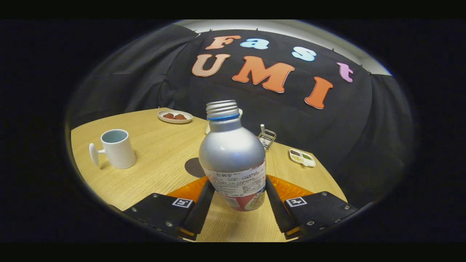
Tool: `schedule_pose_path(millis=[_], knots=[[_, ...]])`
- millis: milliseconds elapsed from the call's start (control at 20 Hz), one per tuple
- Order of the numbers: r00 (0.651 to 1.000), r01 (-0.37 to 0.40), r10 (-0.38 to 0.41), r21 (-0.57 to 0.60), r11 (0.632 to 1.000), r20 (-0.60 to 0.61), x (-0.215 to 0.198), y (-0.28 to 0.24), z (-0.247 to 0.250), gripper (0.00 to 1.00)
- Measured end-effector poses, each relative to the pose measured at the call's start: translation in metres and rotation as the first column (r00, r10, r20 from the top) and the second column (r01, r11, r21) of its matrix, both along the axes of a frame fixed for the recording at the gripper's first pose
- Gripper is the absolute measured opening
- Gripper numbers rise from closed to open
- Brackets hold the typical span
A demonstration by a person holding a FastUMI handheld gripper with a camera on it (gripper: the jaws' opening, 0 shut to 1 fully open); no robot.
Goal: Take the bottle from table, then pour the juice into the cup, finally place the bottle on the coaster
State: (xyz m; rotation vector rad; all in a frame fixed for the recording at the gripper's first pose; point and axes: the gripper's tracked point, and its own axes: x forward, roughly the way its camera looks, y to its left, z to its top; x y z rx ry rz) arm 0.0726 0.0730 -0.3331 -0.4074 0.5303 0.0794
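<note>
Both fingers (204,203) flanking bottle (233,156) — hand-held gripper (236,207)

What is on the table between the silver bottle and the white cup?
In the gripper view, bare wooden table lies between the bottle, clamped in the tool, and the cup.

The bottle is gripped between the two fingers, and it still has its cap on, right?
Not quite. The bottle does sit between the gripper fingers, which press on its sides, but it has no cap: the gripper view shows its bare threaded neck, open at the top.
</note>
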Motion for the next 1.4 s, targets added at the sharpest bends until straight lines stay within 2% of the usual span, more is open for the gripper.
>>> schedule_pose_path(millis=[350,650,1100,1250,1400], knots=[[0.997,-0.071,0.077,-0.148,0.986,0.030,0.013,0.028,0.013,0.78],[0.987,-0.137,0.156,-0.298,0.945,0.039,0.020,0.050,0.013,0.77],[0.957,-0.232,0.288,-0.499,0.835,0.036,0.025,0.085,0.020,0.77],[0.944,-0.272,0.331,-0.551,0.789,0.008,0.024,0.095,0.016,0.77],[0.929,-0.292,0.369,-0.622,0.727,-0.005,0.030,0.102,0.017,0.77]])
